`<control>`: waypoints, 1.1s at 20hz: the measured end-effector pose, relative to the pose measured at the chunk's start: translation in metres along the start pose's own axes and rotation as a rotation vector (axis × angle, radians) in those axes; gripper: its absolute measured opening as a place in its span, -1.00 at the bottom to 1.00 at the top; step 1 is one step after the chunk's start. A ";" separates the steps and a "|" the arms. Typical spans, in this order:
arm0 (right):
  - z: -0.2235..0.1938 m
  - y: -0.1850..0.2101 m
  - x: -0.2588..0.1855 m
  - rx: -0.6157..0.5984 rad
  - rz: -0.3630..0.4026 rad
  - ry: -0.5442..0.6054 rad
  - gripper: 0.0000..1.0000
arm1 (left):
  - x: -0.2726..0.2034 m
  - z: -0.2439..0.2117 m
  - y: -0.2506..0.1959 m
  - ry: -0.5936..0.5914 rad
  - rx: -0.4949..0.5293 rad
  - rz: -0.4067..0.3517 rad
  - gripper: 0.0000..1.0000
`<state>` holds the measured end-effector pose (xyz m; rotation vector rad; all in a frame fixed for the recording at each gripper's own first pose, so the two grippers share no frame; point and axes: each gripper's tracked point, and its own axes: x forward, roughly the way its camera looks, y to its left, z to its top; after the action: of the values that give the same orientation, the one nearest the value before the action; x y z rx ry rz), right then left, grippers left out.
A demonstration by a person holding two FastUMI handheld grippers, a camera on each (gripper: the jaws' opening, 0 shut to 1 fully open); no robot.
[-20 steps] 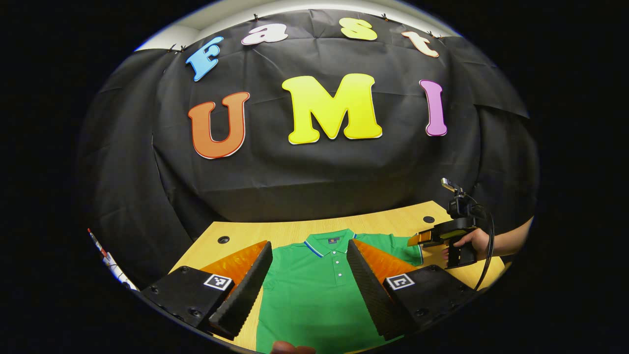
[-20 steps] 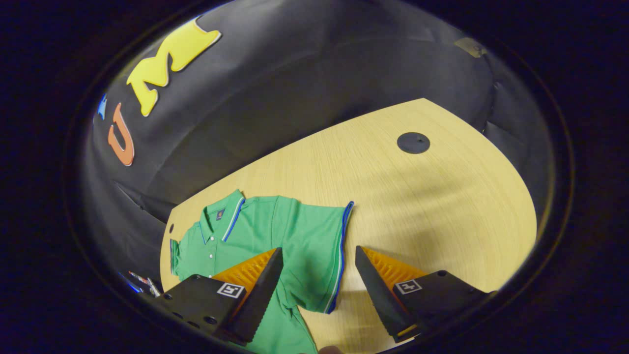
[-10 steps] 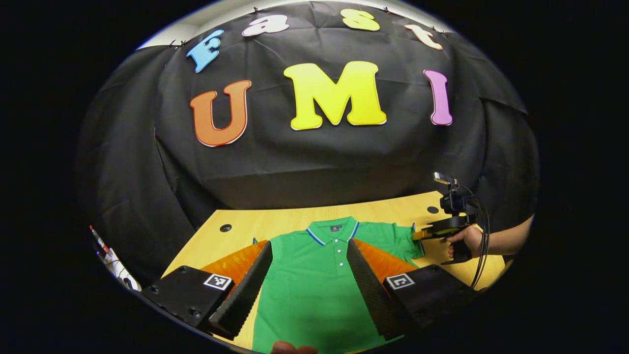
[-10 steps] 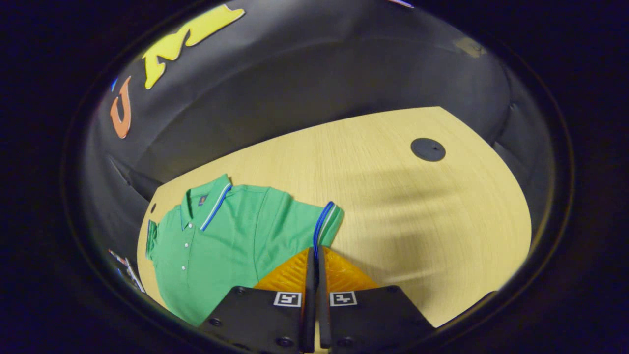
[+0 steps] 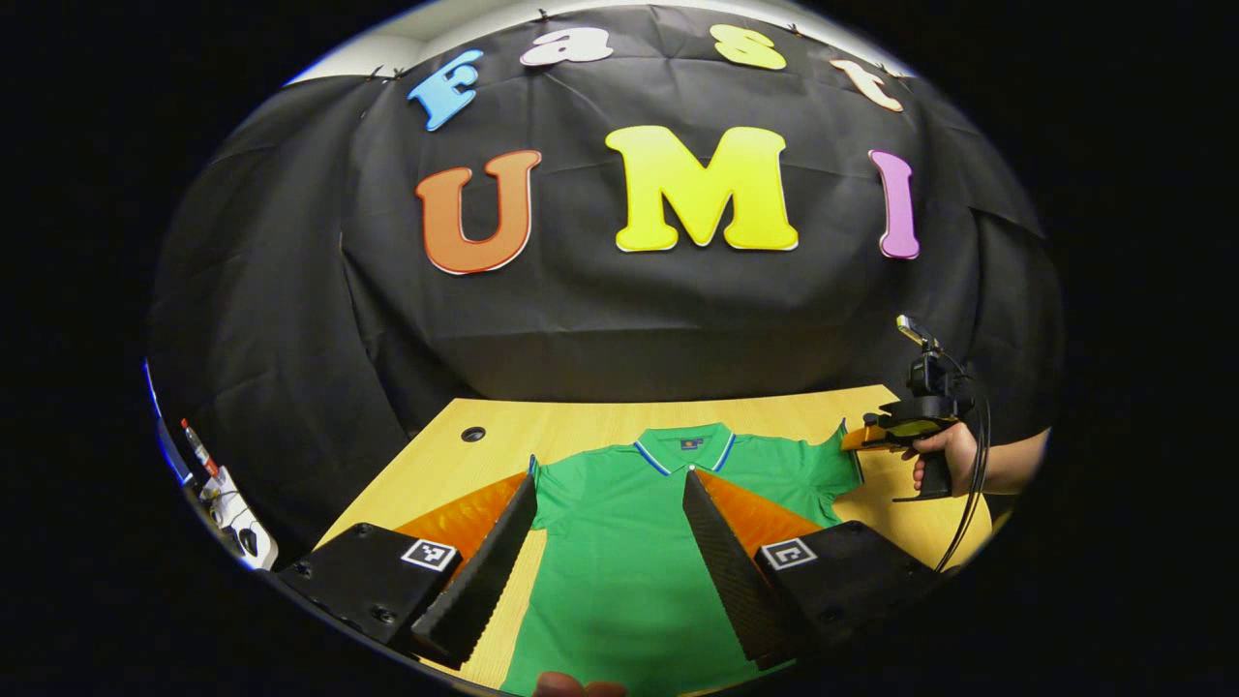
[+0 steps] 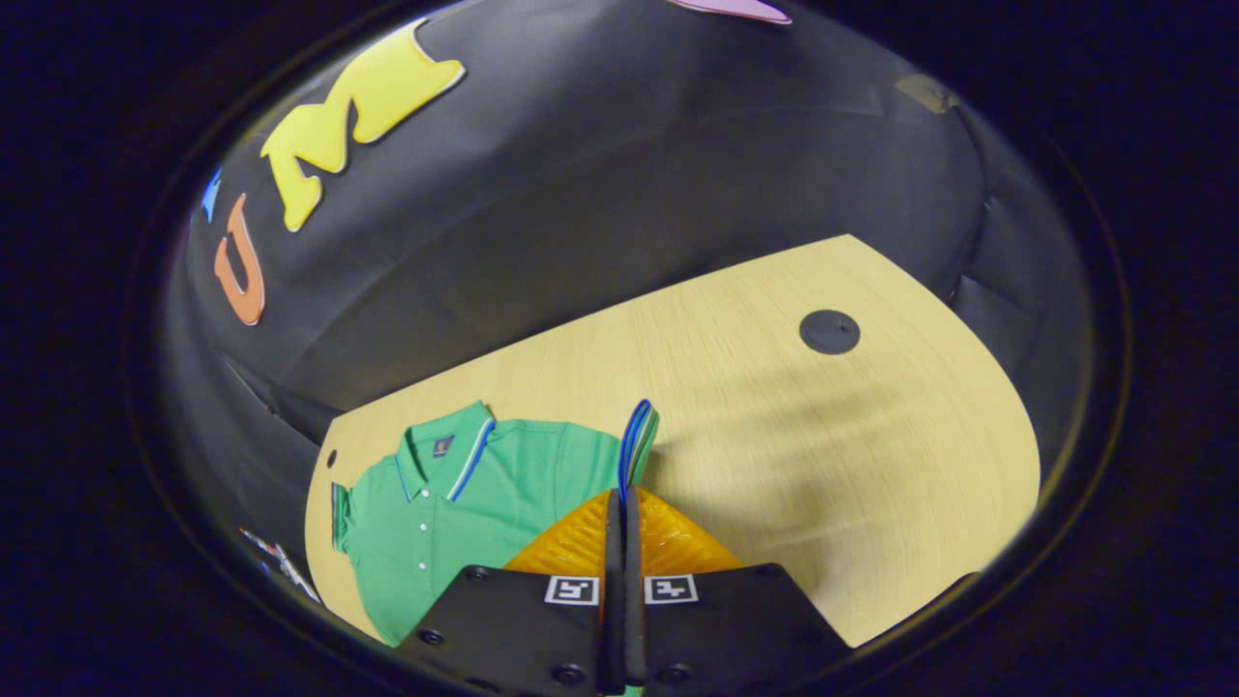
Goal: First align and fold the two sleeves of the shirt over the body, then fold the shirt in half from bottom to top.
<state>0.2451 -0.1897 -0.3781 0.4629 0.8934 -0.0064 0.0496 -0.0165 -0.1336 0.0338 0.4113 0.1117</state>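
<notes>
Through the left gripper view we see the left gripper (image 5: 608,537) with its fingers spread wide apart above the green polo shirt (image 5: 639,542), which lies face up and buttoned on the wooden table (image 5: 581,440), collar toward the booth's wall. Farther right, a hand (image 5: 944,450) holds the right gripper (image 5: 857,440) at the shirt's sleeve (image 5: 832,465). In the right gripper view its fingers are pressed together on that sleeve's blue-striped cuff (image 6: 634,445), which seems lifted off the table, though blur leaves that unsure.

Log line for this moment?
right tongs: shut on sleeve cuff, lifted | left tongs: open above shirt | sleeves unfolded
</notes>
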 end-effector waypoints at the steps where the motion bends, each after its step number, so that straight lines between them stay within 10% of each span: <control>1: 0.002 0.009 -0.001 -0.011 0.004 -0.002 -0.95 | -0.002 0.000 0.005 -0.004 -0.006 0.006 0.96; 16: -0.033 0.155 0.044 -0.187 0.060 0.080 -0.94 | -0.037 -0.016 0.116 -0.013 -0.125 0.199 0.96; 20: -0.019 0.187 0.026 -0.173 0.142 0.003 -0.17 | -0.039 -0.014 0.127 -0.022 -0.128 0.198 0.95; 21: -0.012 0.190 0.018 -0.178 0.144 -0.022 0.34 | -0.037 -0.013 0.126 -0.024 -0.131 0.188 0.96; 22: -0.007 0.188 0.010 -0.187 0.133 -0.047 0.27 | -0.036 -0.011 0.125 -0.027 -0.135 0.175 0.95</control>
<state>0.2830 -0.0155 -0.3167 0.3450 0.8069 0.1854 -0.0001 0.1040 -0.1230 -0.0617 0.3723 0.3112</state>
